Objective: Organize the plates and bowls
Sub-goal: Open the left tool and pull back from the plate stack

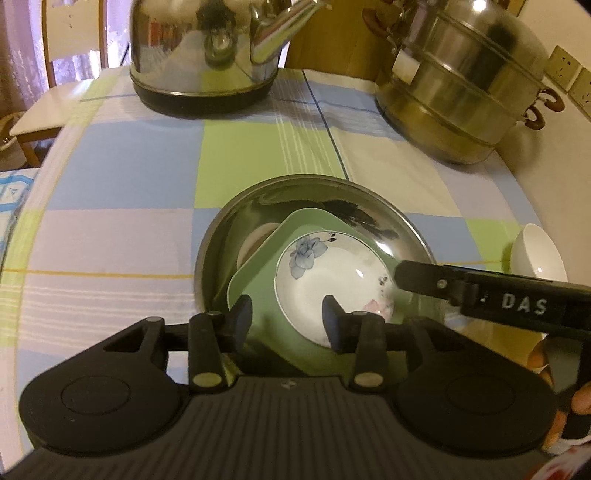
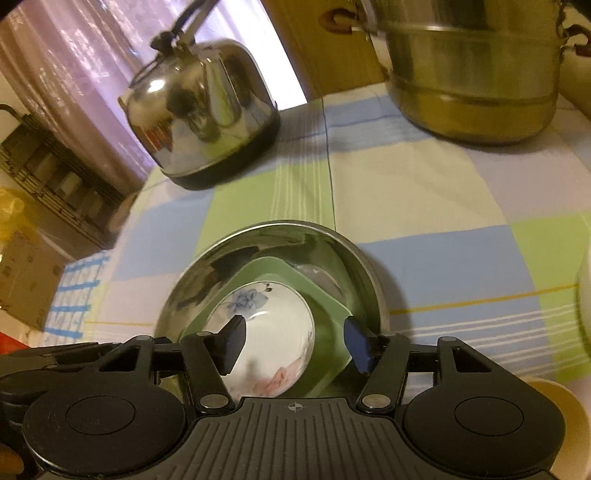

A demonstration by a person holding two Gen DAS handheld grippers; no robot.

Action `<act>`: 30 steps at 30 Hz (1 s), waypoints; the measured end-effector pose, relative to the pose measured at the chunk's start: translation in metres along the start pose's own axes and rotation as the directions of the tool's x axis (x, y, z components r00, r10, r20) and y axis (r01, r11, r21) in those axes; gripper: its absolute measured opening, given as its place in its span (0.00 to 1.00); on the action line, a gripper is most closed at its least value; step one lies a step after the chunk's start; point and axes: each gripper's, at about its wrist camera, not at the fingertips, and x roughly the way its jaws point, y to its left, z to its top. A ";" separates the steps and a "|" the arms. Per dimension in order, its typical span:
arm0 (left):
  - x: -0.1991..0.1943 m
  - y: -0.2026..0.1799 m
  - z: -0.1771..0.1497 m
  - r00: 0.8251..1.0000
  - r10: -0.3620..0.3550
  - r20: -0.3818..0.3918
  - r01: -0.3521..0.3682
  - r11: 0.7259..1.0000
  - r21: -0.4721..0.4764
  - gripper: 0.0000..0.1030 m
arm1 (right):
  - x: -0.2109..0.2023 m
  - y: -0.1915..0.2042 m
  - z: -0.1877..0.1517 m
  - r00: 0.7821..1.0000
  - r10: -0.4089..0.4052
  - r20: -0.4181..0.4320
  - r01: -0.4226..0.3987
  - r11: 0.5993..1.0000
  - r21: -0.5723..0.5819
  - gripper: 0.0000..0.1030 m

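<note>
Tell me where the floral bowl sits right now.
The floral bowl sits nested on the green square plate inside the steel basin, low centre in both wrist views, near side of the kettle.

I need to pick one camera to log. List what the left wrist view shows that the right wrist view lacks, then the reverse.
Left wrist only: the right tool reaching over the steel bowl's rim, a whole white bowl and wall sockets.

Right wrist only: a dark rack and the kettle's handle.

Both: steel bowl holding a green plate and floral bowl, kettle, steamer pot, checked cloth.
</note>
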 end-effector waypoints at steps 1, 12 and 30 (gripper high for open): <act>-0.006 -0.002 -0.003 1.000 0.003 0.004 -0.003 1.000 -0.001 0.40 | -0.007 -0.001 -0.002 1.000 0.006 0.006 -0.006 1.000 0.003 0.59; -0.064 -0.031 -0.046 1.000 0.017 0.024 -0.016 1.000 -0.020 0.52 | -0.076 -0.014 -0.035 0.999 0.033 0.026 -0.033 0.999 0.010 0.61; -0.138 -0.104 -0.125 0.999 0.011 0.052 -0.010 1.000 -0.014 0.58 | -0.183 -0.038 -0.112 1.000 0.023 0.008 -0.022 0.997 -0.078 0.61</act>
